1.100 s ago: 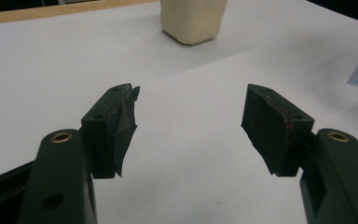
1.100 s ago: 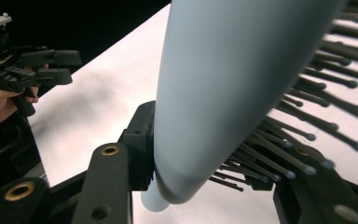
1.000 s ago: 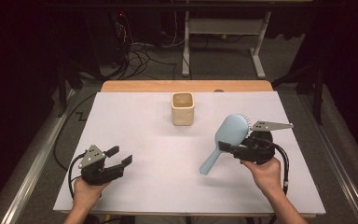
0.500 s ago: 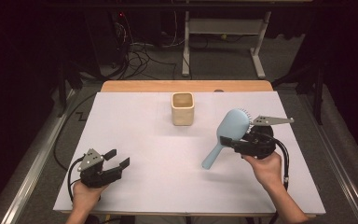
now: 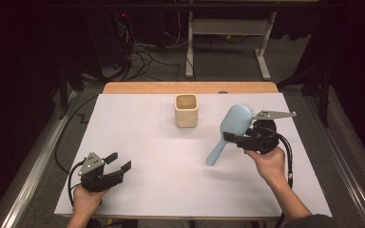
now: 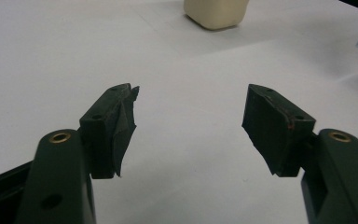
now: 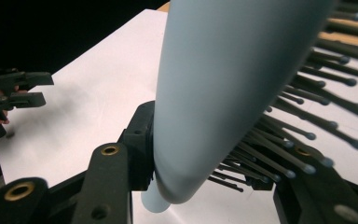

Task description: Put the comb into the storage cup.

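Observation:
A pale blue hairbrush (image 5: 234, 122) hangs above the white table at the right. My right gripper (image 5: 235, 138) is shut on it where the head meets the handle. The handle slants down to the left and the bristles face away to the right. In the right gripper view the brush's smooth back (image 7: 223, 84) rises between the jaws, and dark bristles (image 7: 303, 121) fan out to the right. My left gripper (image 5: 119, 160) rests low at the front left, open and with nothing in it (image 6: 191, 126). A cream square cup (image 5: 186, 110) stands upright at the back middle.
A white sheet (image 5: 171, 166) covers the table, with a wooden strip (image 5: 147, 88) along its far edge. Bare sheet lies between the two grippers and in front of the cup (image 6: 216, 11). Beyond the table are cables and a white frame (image 5: 228, 28) on a dark floor.
The right gripper has edged the brush slightly upward in the high view. The left gripper has barely moved.

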A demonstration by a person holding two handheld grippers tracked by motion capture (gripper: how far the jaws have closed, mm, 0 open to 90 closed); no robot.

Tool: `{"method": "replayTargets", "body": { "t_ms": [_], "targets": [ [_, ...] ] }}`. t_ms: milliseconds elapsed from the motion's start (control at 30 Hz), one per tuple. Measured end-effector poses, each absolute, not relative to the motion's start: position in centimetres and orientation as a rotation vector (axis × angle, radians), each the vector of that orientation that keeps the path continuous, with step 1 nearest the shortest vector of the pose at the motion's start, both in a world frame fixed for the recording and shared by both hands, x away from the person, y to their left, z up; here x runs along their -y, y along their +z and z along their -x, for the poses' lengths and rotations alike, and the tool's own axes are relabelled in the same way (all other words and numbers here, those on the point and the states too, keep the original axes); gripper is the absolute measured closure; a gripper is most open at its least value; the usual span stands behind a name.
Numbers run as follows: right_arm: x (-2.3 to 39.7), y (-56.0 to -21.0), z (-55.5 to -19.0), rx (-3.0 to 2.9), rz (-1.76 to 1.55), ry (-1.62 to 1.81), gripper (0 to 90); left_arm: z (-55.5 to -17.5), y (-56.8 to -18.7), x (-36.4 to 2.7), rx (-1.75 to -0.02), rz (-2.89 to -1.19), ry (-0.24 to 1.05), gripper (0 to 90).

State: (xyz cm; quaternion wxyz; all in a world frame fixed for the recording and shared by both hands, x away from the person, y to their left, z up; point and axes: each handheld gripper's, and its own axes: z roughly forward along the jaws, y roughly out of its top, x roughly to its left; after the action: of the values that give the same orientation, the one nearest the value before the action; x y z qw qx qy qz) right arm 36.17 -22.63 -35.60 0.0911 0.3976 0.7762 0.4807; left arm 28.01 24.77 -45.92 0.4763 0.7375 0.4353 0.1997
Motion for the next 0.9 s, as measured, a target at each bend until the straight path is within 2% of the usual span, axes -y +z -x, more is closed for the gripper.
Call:
{"method": "replayTargets", "body": {
  "t_ms": [900],
  "targets": [
    [21.1, -33.2, -39.1, -2.280, -1.183, 1.369, 55.0, -28.1, -46.0, -24.7, -1.075, -1.793, 0.468, 35.0]
  ]
}}
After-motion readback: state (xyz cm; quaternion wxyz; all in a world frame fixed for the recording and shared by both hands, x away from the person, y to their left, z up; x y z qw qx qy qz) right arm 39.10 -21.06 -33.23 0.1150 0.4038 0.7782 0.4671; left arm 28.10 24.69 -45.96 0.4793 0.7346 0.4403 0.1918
